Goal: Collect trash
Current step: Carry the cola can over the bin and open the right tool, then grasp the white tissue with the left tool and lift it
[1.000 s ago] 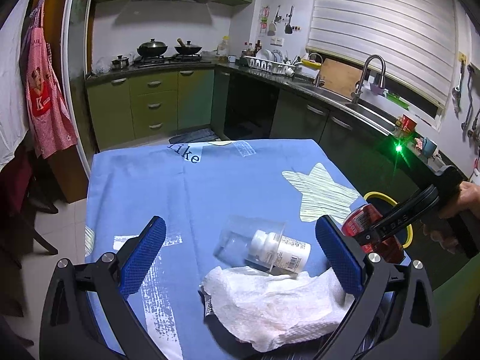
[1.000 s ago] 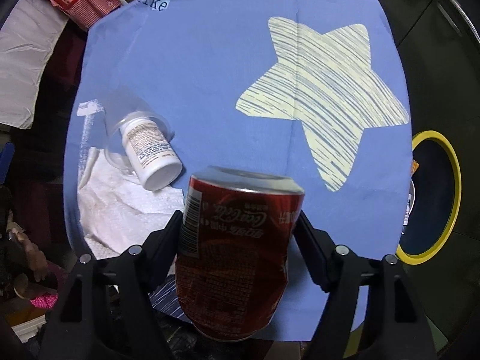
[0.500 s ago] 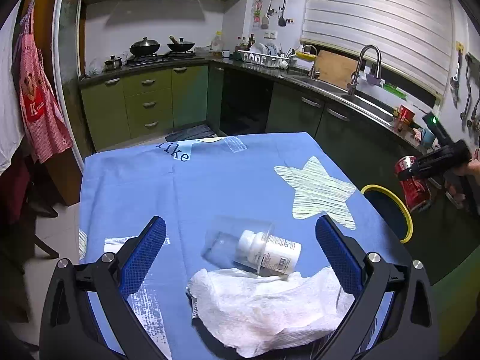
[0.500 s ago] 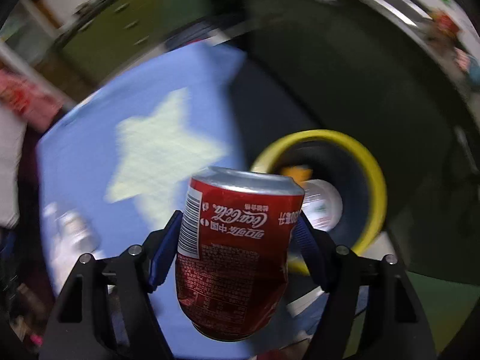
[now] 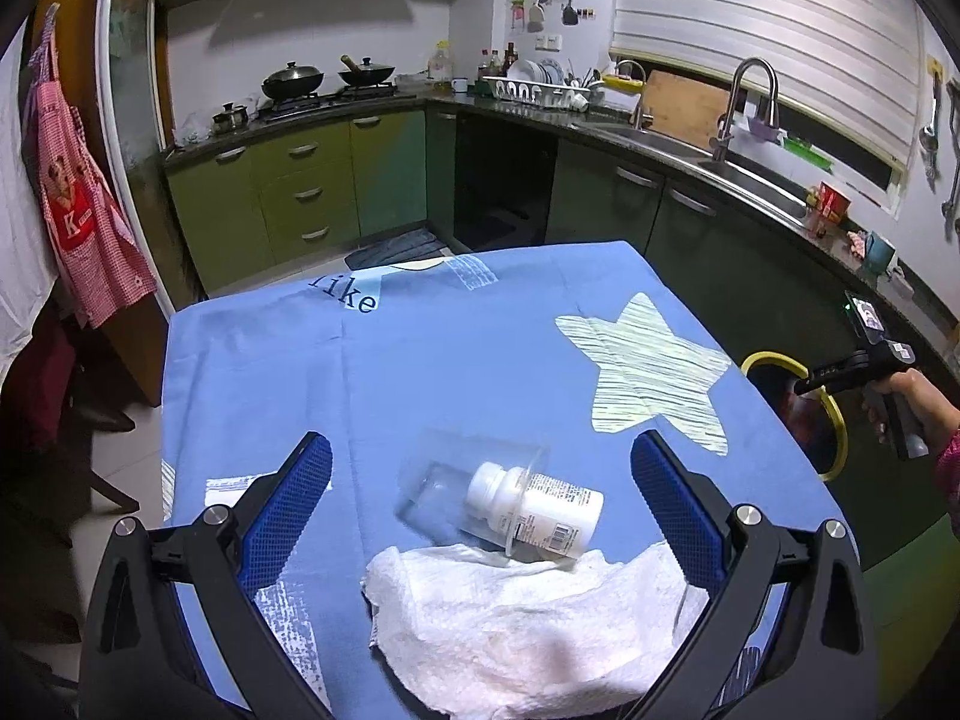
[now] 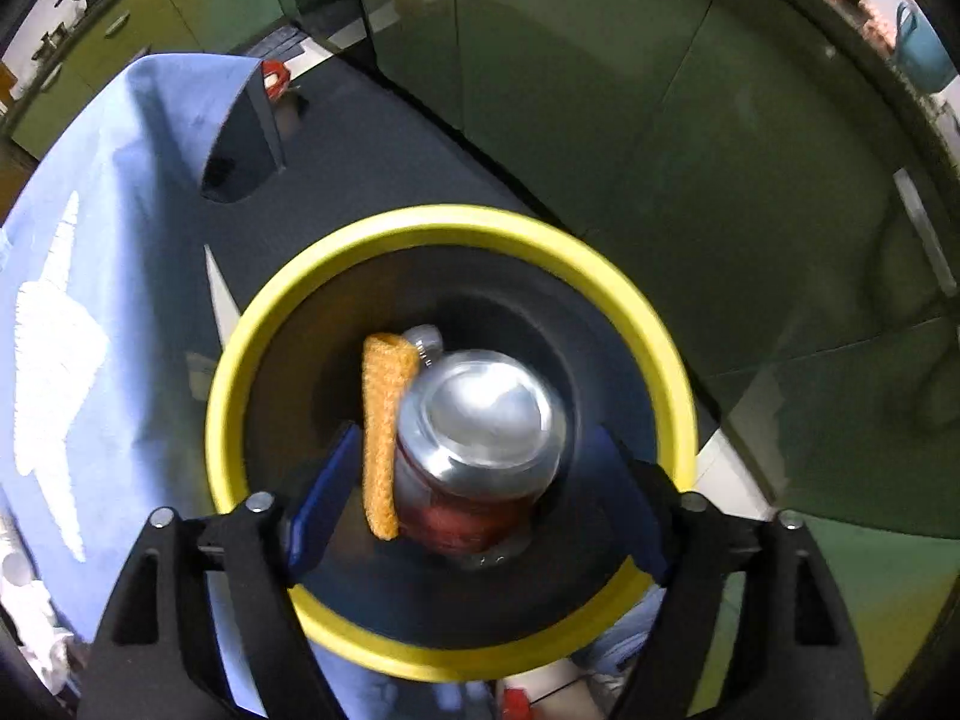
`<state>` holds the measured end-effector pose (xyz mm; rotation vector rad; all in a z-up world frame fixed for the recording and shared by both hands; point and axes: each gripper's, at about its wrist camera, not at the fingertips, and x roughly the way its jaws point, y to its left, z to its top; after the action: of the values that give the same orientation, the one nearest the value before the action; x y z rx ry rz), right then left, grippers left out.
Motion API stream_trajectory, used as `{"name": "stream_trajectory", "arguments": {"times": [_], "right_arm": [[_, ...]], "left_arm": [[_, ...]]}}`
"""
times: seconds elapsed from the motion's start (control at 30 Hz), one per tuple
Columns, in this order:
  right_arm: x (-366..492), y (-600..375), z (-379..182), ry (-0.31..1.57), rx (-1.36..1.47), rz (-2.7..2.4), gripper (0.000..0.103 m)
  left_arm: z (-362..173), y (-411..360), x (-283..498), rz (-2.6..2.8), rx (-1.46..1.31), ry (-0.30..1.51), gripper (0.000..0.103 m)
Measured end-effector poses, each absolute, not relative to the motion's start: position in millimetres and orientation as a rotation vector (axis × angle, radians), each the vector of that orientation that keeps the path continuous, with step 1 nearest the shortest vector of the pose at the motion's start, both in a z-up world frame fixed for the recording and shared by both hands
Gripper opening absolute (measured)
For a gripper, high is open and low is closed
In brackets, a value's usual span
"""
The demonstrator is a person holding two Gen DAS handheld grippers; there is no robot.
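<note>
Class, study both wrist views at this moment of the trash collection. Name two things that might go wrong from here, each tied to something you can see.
1. The red can is blurred between the right gripper's spread jaws, above the yellow-rimmed bin; it may bounce off the items already inside.
2. The pill bottle lies partly inside a tipped clear cup against the paper towel; the open left gripper might knock it rolling.

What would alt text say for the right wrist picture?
A red can sits between the open jaws of the right gripper, above or inside a yellow-rimmed bin. An orange sponge lies beside it; a blue cloth is at left.
</note>
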<state>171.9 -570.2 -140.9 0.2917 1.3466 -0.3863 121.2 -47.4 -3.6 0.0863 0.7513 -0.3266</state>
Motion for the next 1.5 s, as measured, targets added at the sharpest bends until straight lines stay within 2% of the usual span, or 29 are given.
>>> {"name": "stream_trajectory", "arguments": {"times": [0.3,0.5,0.83,1.07,1.4,1.5], "right_arm": [[103.9,-528.8,-76.3,1.12,0.374,-0.212,0.076],[78.2,-487.9,-54.0,1.038,0.361,-0.091,0.076],[78.9,-447.9,-52.6,1.048,0.295,0.016,0.076],[79.3,-445.3,-62.6,1.069,0.293,0.044,0.077],[90.9,-436.4,-75.0,1.088,0.283,0.107,0.077],[92.3,-430.5,-77.8,1.094,0.277,0.128,0.077]], "left_arm": [[-4.4,-40.6,126.0,-0.3,0.079,0.764,0.098],[-12.3,-27.7,132.1,-0.27,0.066,0.802,0.098],[-30.1,-44.8,122.4,-0.326,0.091,0.867,0.098],[-21.8,-53.7,111.7,-0.352,0.126,0.874,0.098],[-31.5,-67.9,37.1,-0.652,0.29,0.9,0.098],[-43.1,-78.1,30.6,-0.682,0.325,0.927,0.093]]}}
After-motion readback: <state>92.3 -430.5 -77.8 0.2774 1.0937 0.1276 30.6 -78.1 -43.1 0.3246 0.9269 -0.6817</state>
